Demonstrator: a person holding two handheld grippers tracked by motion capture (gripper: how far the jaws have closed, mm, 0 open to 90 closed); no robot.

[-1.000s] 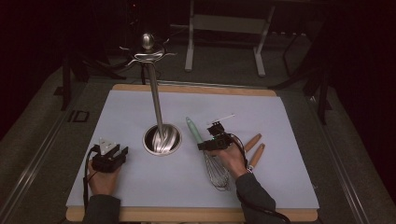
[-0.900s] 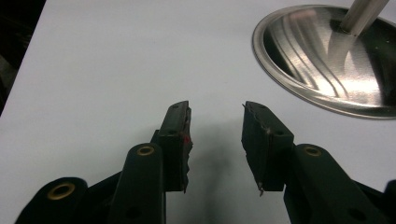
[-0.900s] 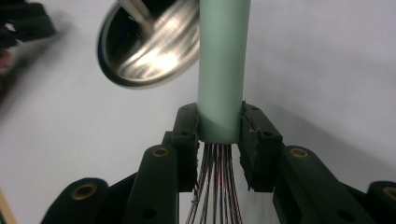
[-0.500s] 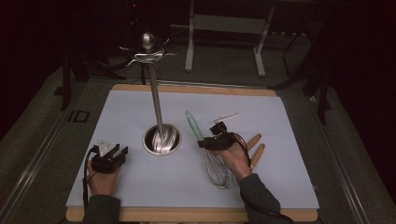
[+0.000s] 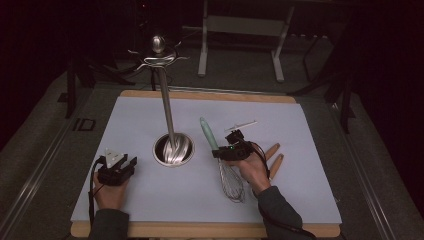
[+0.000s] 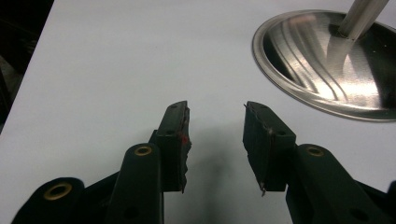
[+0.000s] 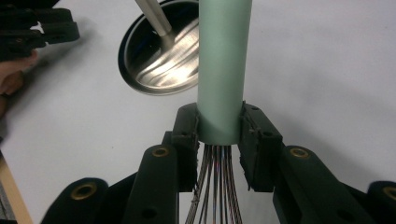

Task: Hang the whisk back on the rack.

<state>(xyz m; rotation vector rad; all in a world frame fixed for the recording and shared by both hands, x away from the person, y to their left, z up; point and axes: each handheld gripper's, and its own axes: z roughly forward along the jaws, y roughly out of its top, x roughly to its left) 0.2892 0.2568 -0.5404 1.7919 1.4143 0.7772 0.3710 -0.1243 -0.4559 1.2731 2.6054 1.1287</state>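
the right gripper is clamped on the whisk — in the right gripper view the jaws press both sides of the pale green handle just above the point where the wires leave it. the whisk lies on the white mat, right of centre, handle pointing far and wire head near, just left of the person's right hand.

the left gripper rests on the near-left part of the mat, its jaws parted with bare mat between them and nothing held.

edges and open room: the steel base of the utensil stand sits just left of the whisk handle, a narrow strip of mat between them; its post rises far and slightly left to a hooked crown. two wooden handles lie just right of the right hand. a small white stick lies on the mat just beyond the gripper. the far-right and near-left areas of the mat are open.

surface and room: the mat covers a wooden board, whose edge shows along the near and far sides. beyond the board — a dark room with the legs of a metal frame.
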